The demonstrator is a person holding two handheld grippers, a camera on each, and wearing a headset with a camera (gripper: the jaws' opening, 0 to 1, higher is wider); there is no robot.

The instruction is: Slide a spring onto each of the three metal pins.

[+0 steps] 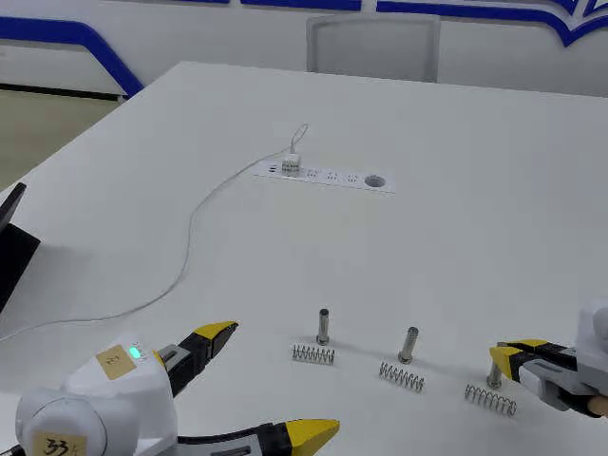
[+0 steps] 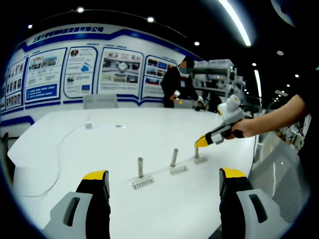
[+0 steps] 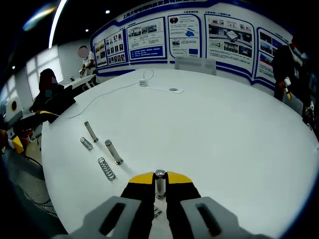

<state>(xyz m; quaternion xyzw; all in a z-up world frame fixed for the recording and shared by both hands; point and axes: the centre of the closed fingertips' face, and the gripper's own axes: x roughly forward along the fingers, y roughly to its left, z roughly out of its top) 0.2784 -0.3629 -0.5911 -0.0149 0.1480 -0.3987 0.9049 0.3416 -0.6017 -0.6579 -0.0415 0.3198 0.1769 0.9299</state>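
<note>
Three short metal pins stand upright in a row on the white table: the left pin (image 1: 323, 326), the middle pin (image 1: 409, 343) and the right pin (image 1: 494, 377). A loose spring lies flat in front of each: the left spring (image 1: 313, 354), the middle spring (image 1: 401, 377) and the right spring (image 1: 490, 399). My right gripper (image 1: 508, 358) comes in from the right. In the right gripper view its yellow-tipped jaws are shut on the right pin (image 3: 159, 181). My left gripper (image 1: 266, 383) is open and holds nothing, near the table's front edge, left of the pins (image 2: 140, 167).
A white power strip (image 1: 323, 176) with a plug (image 1: 292, 163) and a long cable lies mid-table. A grey chair (image 1: 372, 43) stands at the far edge. A black object (image 1: 9, 249) sits at the left edge. People stand beyond the table.
</note>
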